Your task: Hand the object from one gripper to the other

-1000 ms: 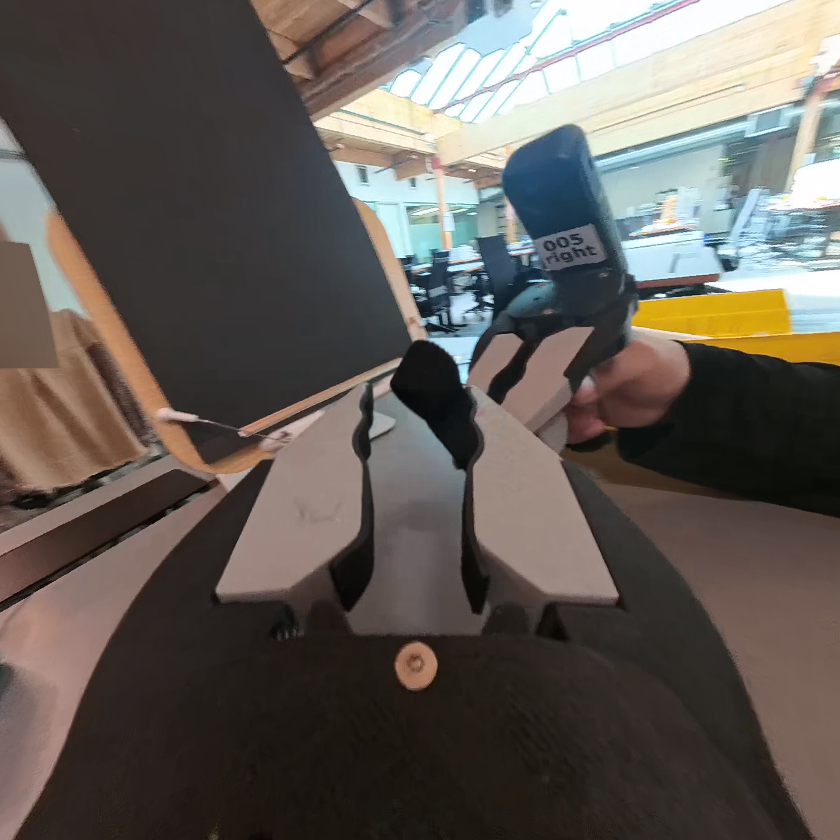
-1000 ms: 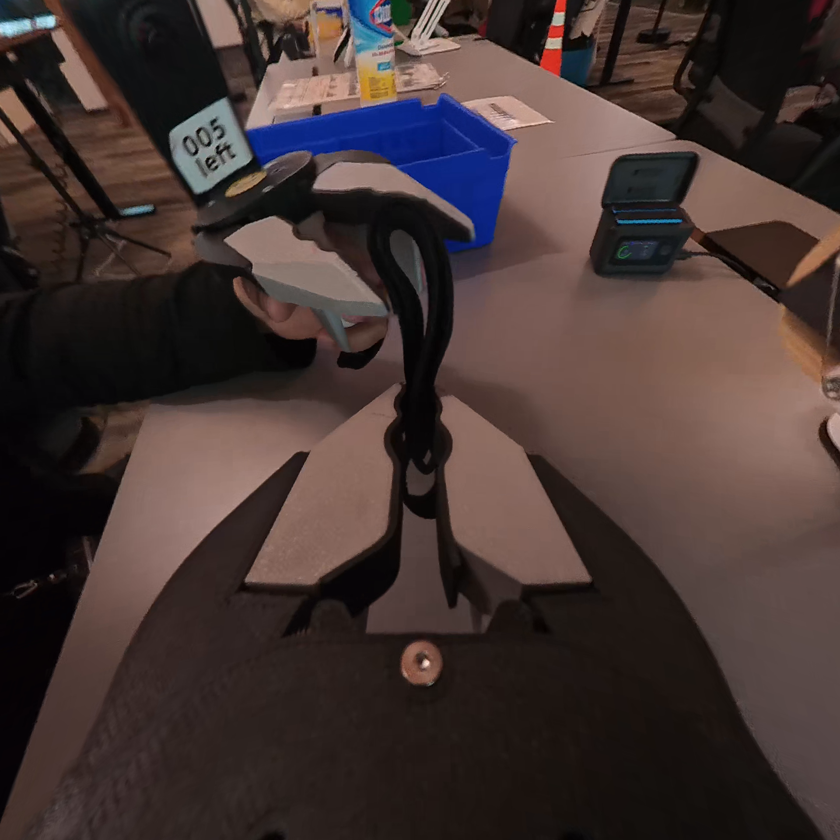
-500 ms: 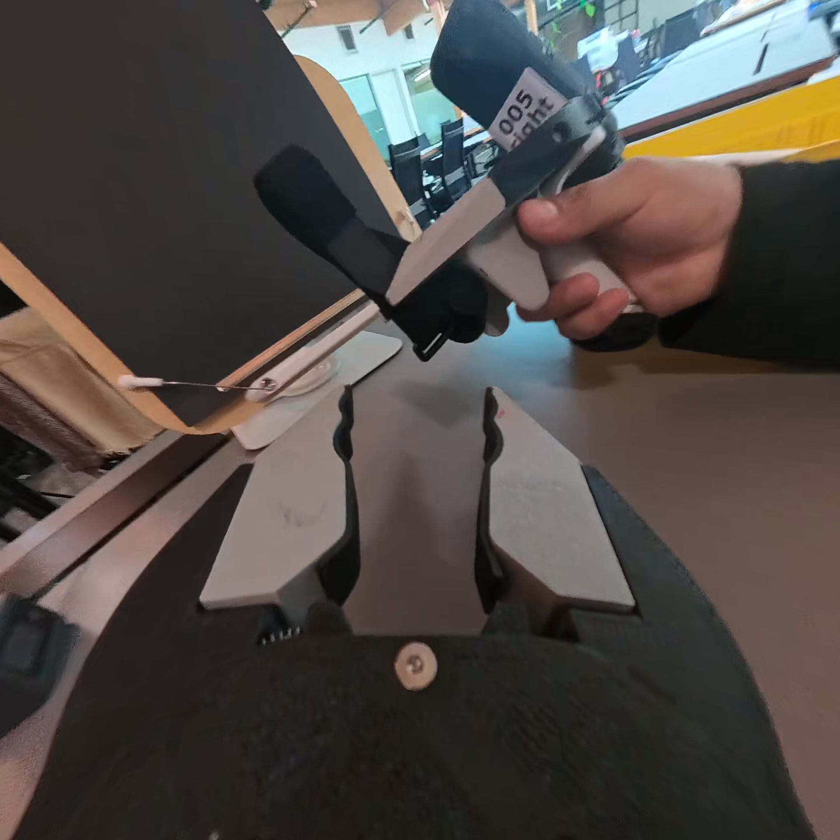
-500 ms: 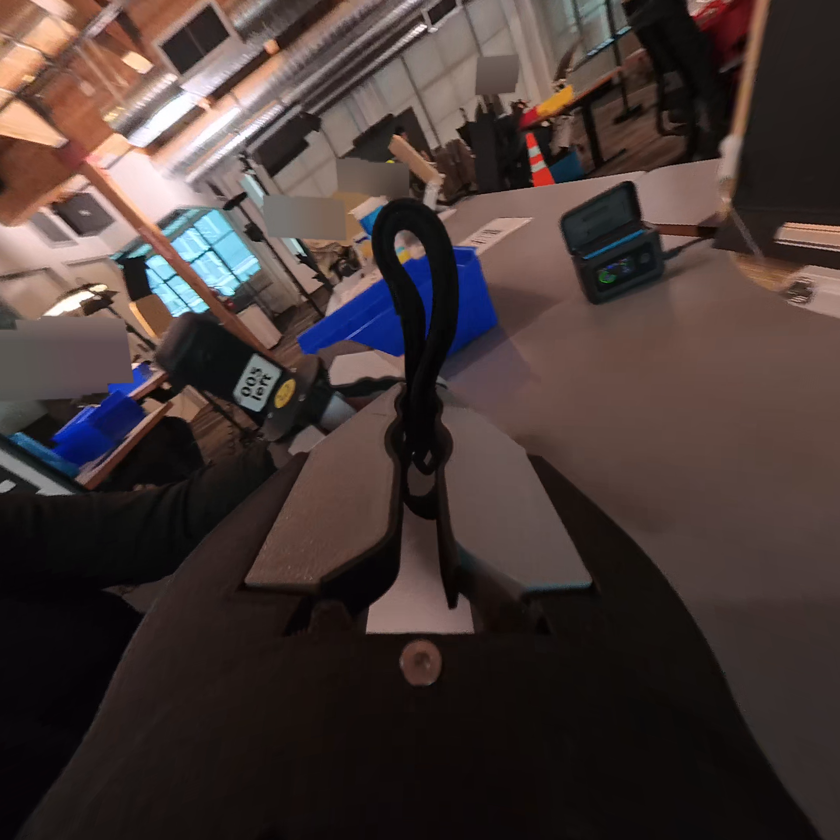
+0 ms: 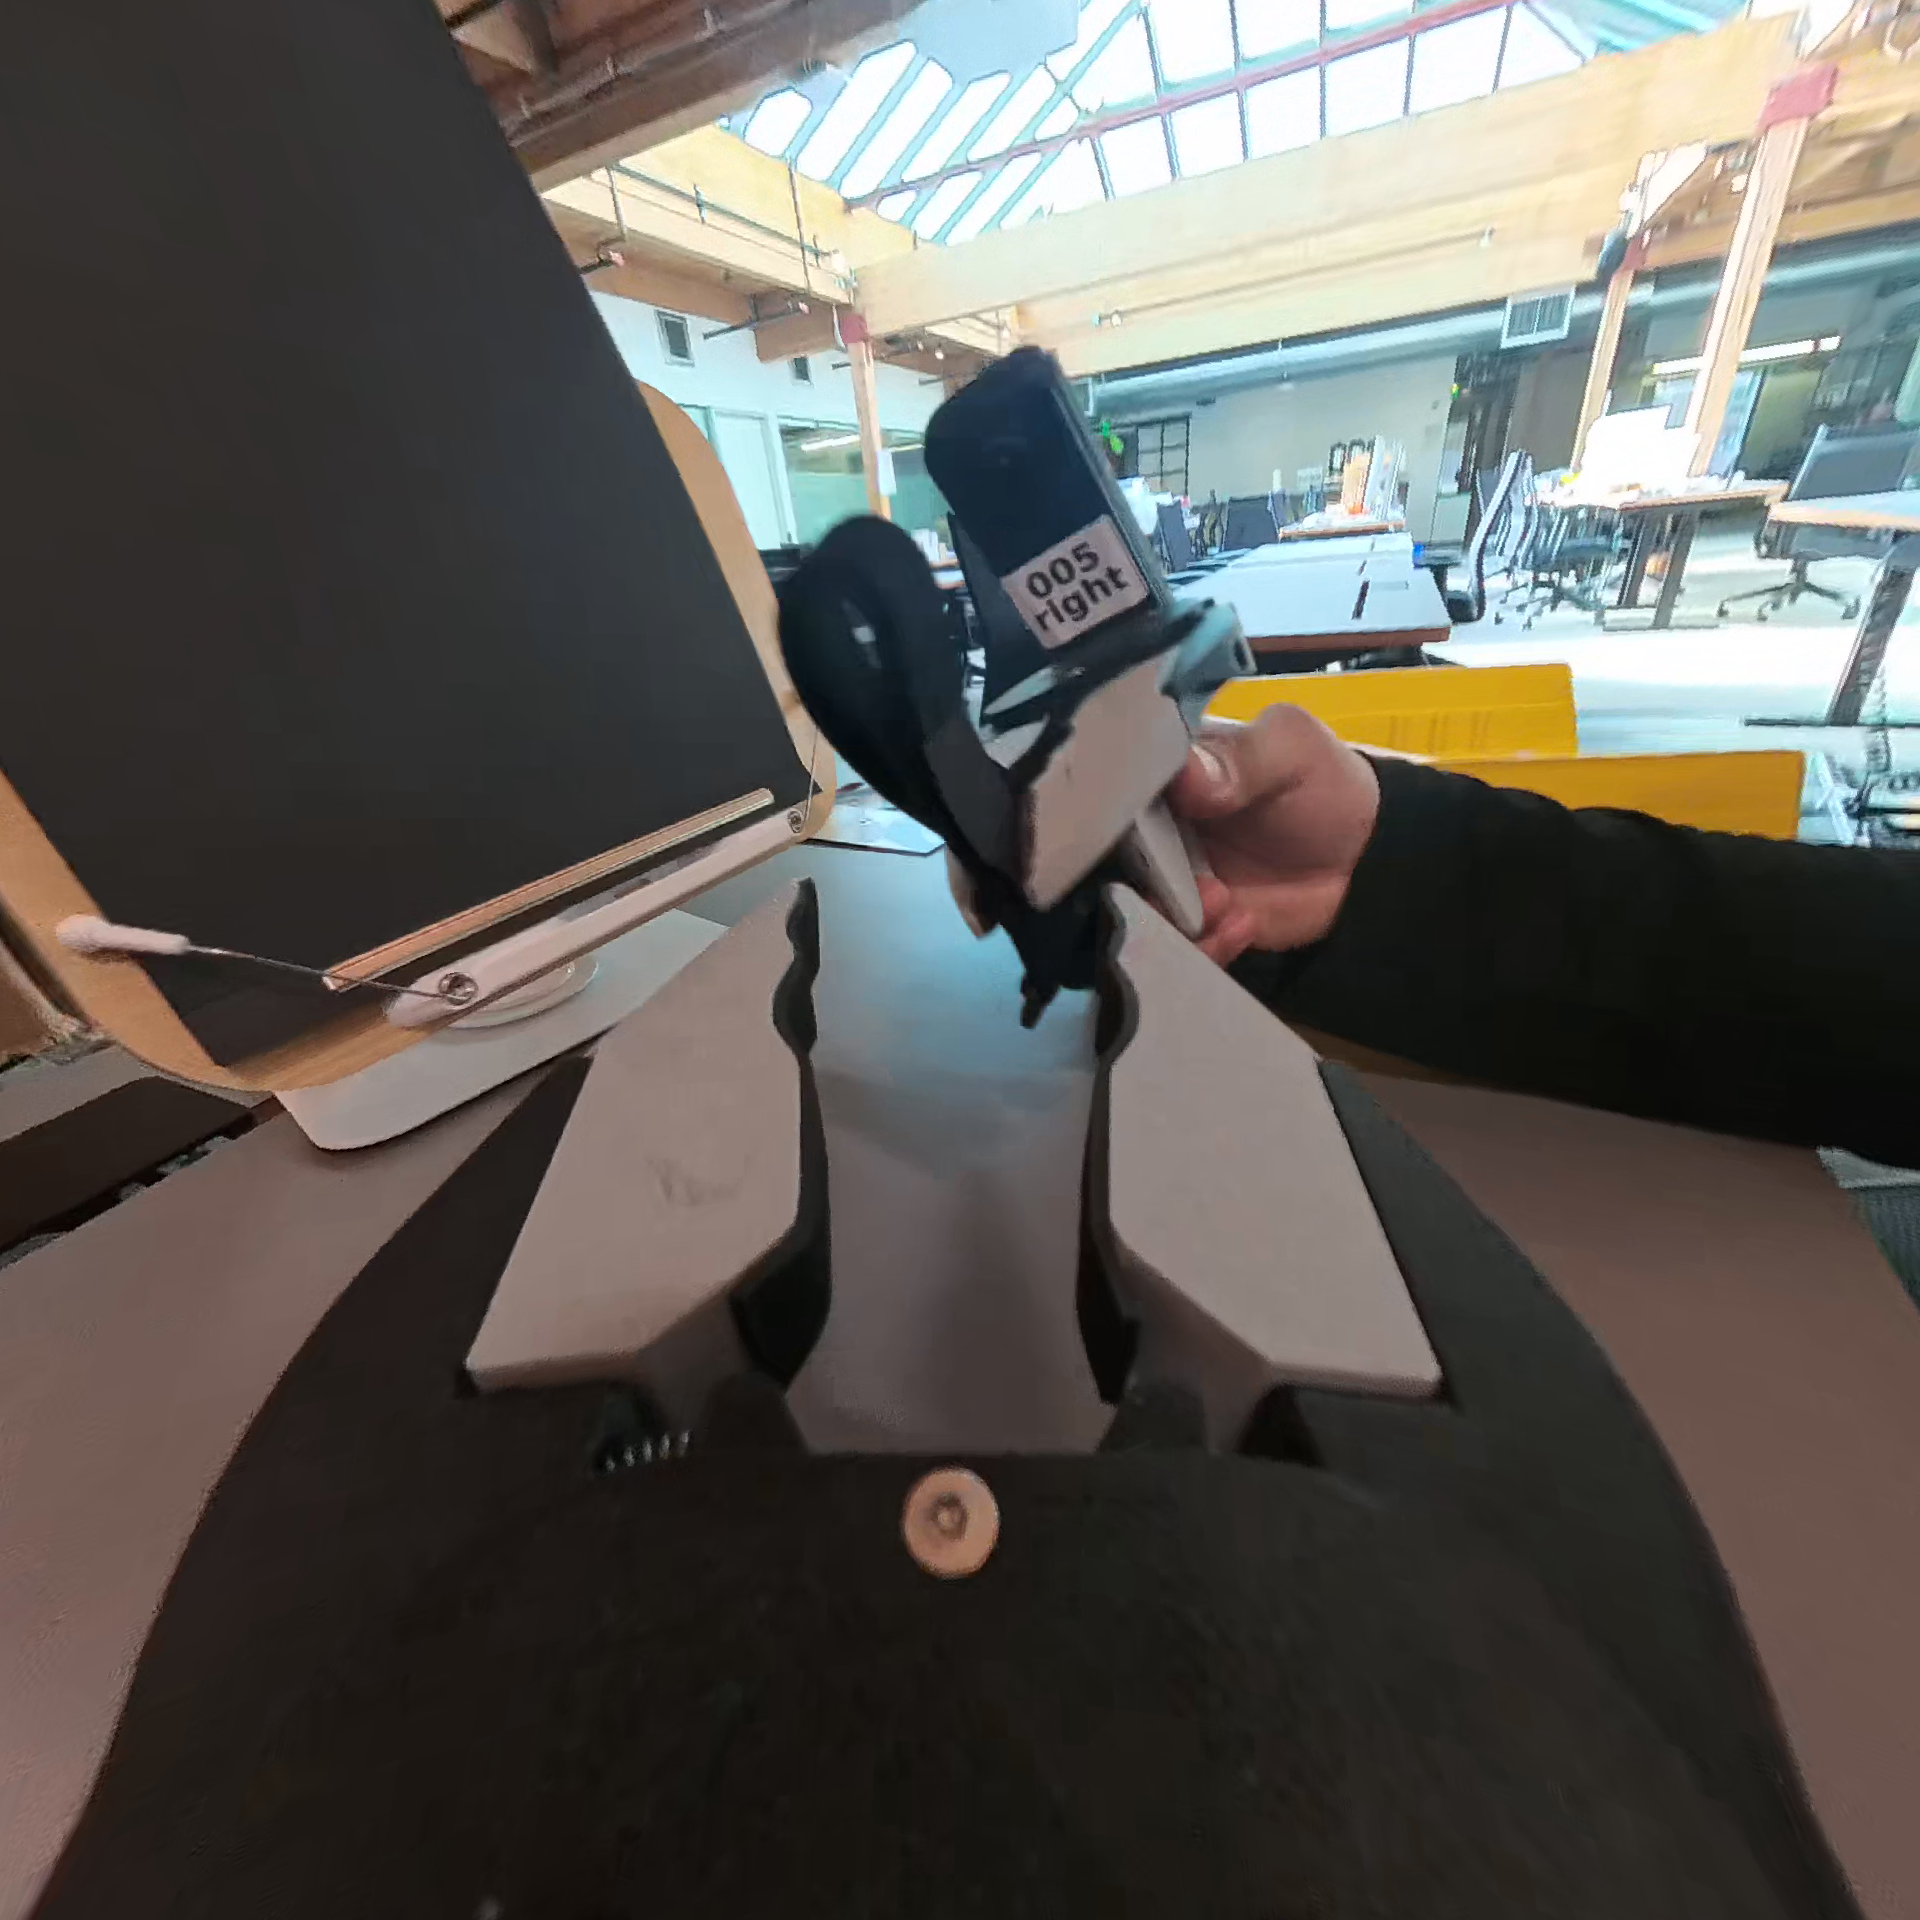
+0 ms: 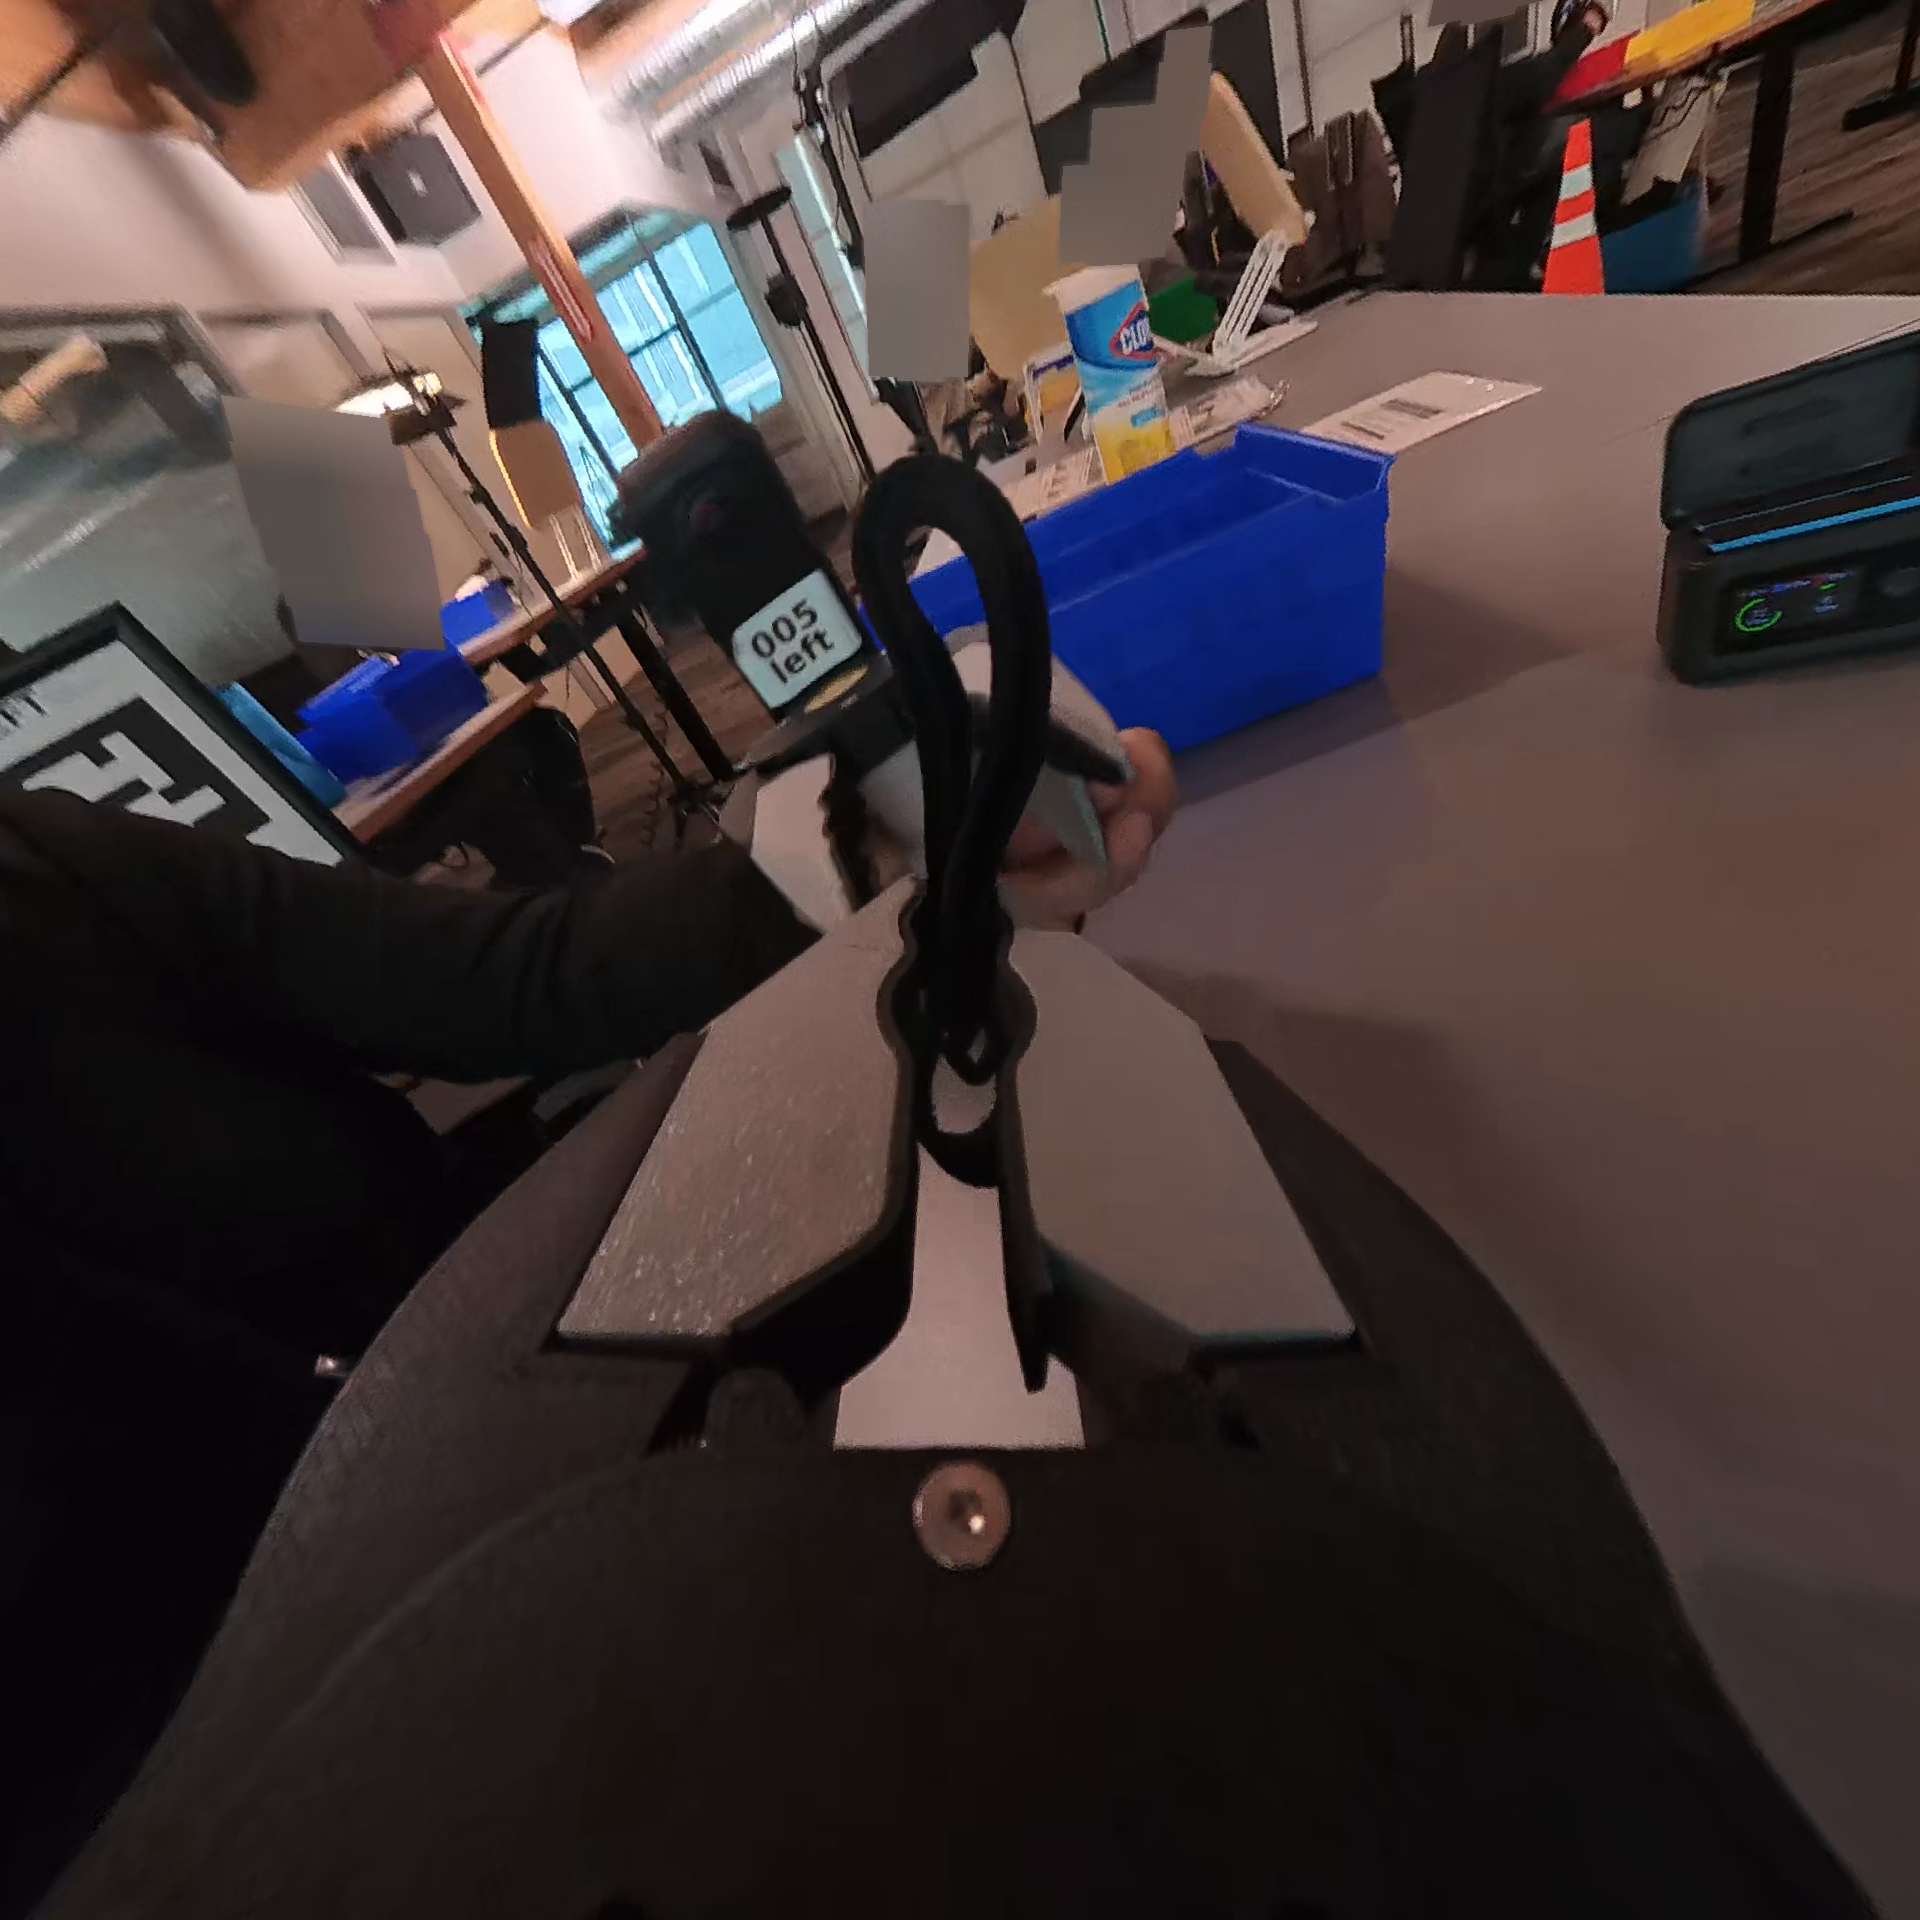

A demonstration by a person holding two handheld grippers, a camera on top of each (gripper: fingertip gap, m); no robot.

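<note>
The right gripper (image 6: 961, 935) pinches a black strap (image 6: 951, 665), its loop standing up above the fingertips over the table (image 6: 1558, 935); the left gripper (image 5: 951, 935) gapes wide and empty just below it

Place: I was looking into a large open-plan workshop-office.
Roof: timber beams (image 5: 1299, 239) ran under a glazed skylight (image 5: 1143, 94).
Furniture: long desks (image 5: 1320, 603) and office chairs (image 5: 1808, 520) filled the hall.
Work gear: blue parts bins (image 6: 1195, 582), light stands (image 6: 582, 582) and a traffic cone (image 6: 1574, 208) surrounded my grey table (image 6: 1558, 935).
</note>
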